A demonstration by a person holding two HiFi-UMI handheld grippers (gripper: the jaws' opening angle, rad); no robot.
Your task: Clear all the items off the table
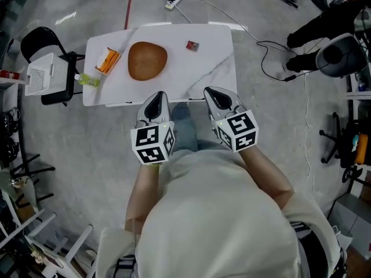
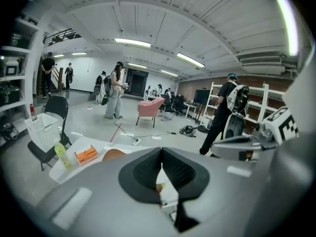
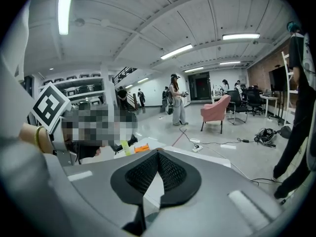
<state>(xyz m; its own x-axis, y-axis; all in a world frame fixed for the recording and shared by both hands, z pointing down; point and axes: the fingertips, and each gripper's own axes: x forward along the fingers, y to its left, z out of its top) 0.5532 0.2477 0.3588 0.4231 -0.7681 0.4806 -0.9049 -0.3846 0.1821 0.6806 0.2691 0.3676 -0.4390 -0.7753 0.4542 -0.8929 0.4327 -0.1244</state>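
Note:
A white table (image 1: 214, 68) carries a brown rounded bowl (image 1: 147, 60), an orange box (image 1: 107, 61), a small red cube (image 1: 192, 46) and a yellow-green bottle (image 1: 88, 80) lying at its left edge. My left gripper (image 1: 157, 97) and right gripper (image 1: 211, 92) hover side by side just short of the table's near edge, both shut with nothing between the jaws. In the left gripper view the shut left gripper (image 2: 160, 174) faces the bottle (image 2: 62, 155), orange box (image 2: 86, 155) and bowl (image 2: 114, 154). Past the shut right gripper (image 3: 157, 169), the right gripper view shows the orange box (image 3: 141, 148).
A black chair (image 1: 40, 39) holding a white basket (image 1: 43, 74) stands left of the table. Cables and a power strip (image 1: 170, 3) lie on the floor behind it. Office chairs and gear sit at the right. Several people, a pink armchair (image 2: 149, 108) and shelves are farther off.

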